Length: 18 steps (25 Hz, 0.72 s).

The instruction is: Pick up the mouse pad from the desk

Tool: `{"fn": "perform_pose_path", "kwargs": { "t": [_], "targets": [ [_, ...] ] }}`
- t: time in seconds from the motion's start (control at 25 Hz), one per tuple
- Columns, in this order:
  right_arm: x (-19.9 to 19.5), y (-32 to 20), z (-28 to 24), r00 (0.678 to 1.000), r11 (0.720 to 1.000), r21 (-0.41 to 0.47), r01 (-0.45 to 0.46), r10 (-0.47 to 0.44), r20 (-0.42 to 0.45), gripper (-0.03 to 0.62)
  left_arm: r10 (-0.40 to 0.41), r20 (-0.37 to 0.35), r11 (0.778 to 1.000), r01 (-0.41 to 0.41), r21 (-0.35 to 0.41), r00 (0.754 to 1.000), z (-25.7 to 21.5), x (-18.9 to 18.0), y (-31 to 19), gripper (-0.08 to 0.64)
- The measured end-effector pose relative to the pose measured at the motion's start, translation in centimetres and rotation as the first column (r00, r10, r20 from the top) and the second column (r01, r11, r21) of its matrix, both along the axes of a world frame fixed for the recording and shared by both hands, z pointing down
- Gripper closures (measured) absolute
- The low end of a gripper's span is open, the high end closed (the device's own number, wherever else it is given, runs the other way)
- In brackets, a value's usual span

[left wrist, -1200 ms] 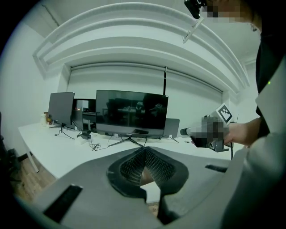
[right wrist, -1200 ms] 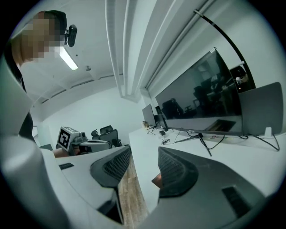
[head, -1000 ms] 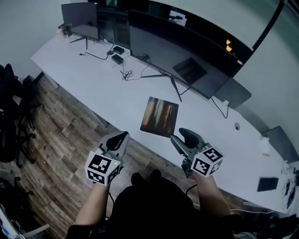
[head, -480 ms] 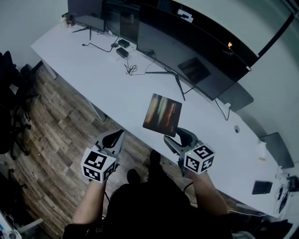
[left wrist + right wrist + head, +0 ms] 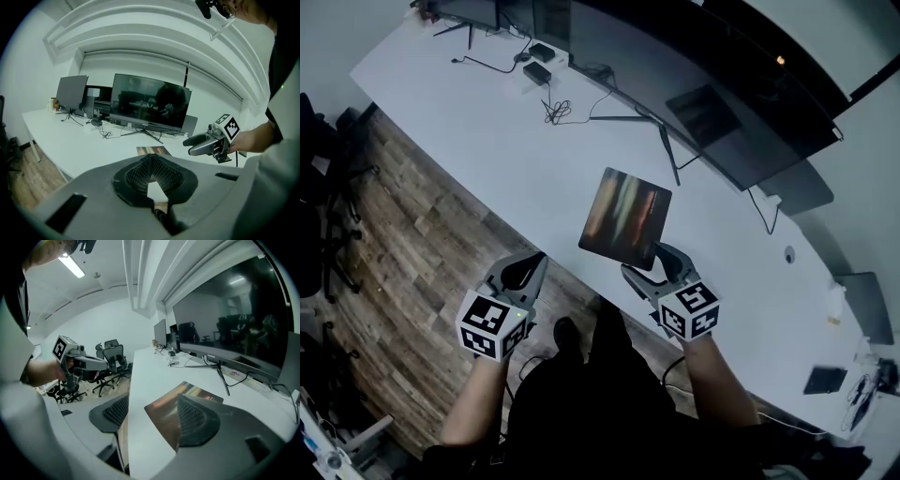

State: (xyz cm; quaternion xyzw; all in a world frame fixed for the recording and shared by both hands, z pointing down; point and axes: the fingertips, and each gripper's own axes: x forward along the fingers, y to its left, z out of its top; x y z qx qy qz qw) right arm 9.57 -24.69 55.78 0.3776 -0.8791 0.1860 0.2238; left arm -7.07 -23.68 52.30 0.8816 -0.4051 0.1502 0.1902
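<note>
Right claw (image 5: 649,264): we hold its jaws wide, just been opening, mouse pad (image 5: 625,213) edge at their tips, ungripped | left claw (image 5: 523,269): jaws together, empty.

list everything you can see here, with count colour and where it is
desk: one, white, long, across the head view
mouse pad: one, dark with orange and grey streaks, near the desk's front edge
monitors: at least two, dark, along the desk's back
cables: several, black, by the monitor stands
power bricks: two, black, desk's far left end
office chairs: several, black, on the floor left of the desk
floor: one, brown wood planks, under the desk
left gripper: one, grey, over the floor before the desk, jaws together, empty
right gripper: one, grey, at the pad's near edge, jaws apart, just been opening, pad's near corner between them, ungripped
</note>
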Motion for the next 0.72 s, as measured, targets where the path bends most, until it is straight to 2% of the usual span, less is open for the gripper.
{"fn": "perform_pose_path", "kwargs": {
  "t": [0.12,0.36,0.72],
  "targets": [
    [0.8,-1.3,2.5,1.000,1.000,-0.030,0.009,-0.010,-0.025,0.267,-0.001,0.020,0.999,0.001,-0.040,1.000,1.7,0.9,-0.9,0.552],
    [1.4,-3.3,6.5,0.992,0.994,-0.067,0.083,-0.089,-0.089,0.236,-0.010,0.050,0.996,0.015,-0.093,0.999,3.9,2.2,-2.5,0.552],
    [1.7,-4.6,11.6,0.973,0.980,-0.114,0.162,-0.178,-0.149,0.199,-0.041,0.058,0.985,0.050,-0.164,0.997,7.4,2.6,-3.3,0.552]
  ]
}}
